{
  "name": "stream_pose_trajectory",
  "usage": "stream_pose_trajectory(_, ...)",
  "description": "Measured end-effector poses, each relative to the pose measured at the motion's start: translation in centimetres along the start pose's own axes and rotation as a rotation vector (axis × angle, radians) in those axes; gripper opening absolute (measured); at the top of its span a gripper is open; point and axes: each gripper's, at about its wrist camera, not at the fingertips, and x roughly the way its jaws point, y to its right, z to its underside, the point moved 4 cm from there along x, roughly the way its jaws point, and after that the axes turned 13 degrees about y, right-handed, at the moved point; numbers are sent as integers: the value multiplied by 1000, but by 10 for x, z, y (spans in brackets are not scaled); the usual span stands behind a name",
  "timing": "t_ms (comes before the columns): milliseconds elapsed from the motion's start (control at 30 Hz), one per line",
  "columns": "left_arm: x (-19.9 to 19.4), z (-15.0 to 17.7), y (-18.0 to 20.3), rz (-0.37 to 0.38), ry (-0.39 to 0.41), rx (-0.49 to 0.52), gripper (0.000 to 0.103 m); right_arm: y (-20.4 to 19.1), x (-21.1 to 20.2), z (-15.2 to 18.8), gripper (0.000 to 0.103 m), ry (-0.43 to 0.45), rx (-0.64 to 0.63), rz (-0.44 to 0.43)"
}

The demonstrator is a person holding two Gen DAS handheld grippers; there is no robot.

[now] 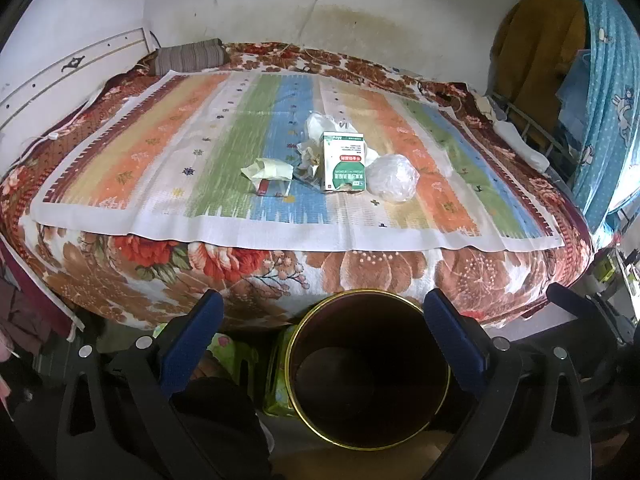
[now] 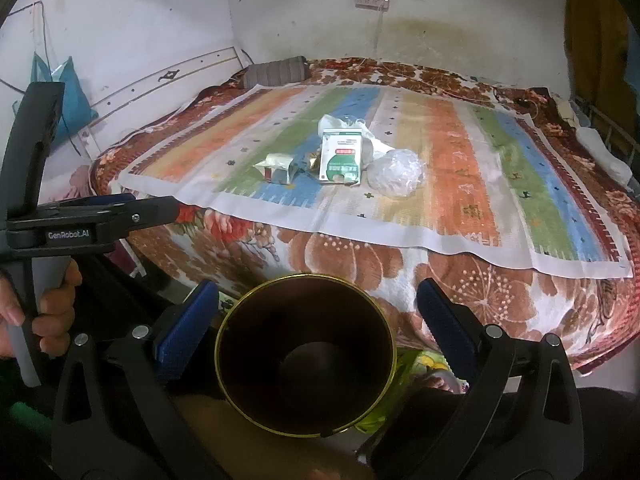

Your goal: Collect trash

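Note:
A heap of trash lies mid-bed on a striped cloth [image 1: 168, 152]: a green-and-white carton [image 1: 344, 162] [image 2: 342, 158], a balled clear plastic wrap [image 1: 392, 178] [image 2: 396, 174], a yellowish crumpled wrapper [image 1: 268, 170] [image 2: 278, 166], a white plastic bag [image 1: 320, 124] [image 2: 340, 122] and crumpled paper [image 1: 310, 156]. A dark bin with a gold rim [image 1: 400, 332] [image 2: 280, 312] stands below the bed's near edge, with nothing visible inside. My left gripper [image 1: 322, 328] hangs open above it, holding nothing. My right gripper [image 2: 316, 312] is open and holds nothing, also over the bin.
A floral blanket [image 1: 360, 272] covers the bed. A striped pillow [image 1: 188, 58] lies at the far wall. Seen from the side in the right wrist view, the left gripper's body [image 2: 80, 224] is held by a hand [image 2: 52, 312]. A blue curtain [image 1: 612, 80] and rail stand right of the bed.

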Motion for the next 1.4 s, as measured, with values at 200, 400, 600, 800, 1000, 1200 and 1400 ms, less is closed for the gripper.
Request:
stream_pose_trajectory(200,23,-15,4,6,-37,22,97,5,6,-11,94,14,22,16)
stream_pose_trajectory(400,32,-33,-5,-30,-22,15,97,5,24,-26,94,10,-15,32)
stream_pose_trajectory(600,46,-55,-18,-84,-19,31,97,9,41,-42,94,1,-2,27)
stream_pose_trajectory(800,73,-77,-31,-127,-41,40,97,5,61,-65,94,10,-40,34)
stream_pose_trajectory(1000,94,-80,-45,-160,-95,35,97,14,85,-88,94,12,-41,56)
stream_pose_trajectory(1200,111,-87,-56,-171,-129,39,97,19,106,-103,94,5,-43,59)
stream_pose_trajectory(1400,144,-85,-66,-235,-203,160,97,19,124,-113,94,-4,-38,52)
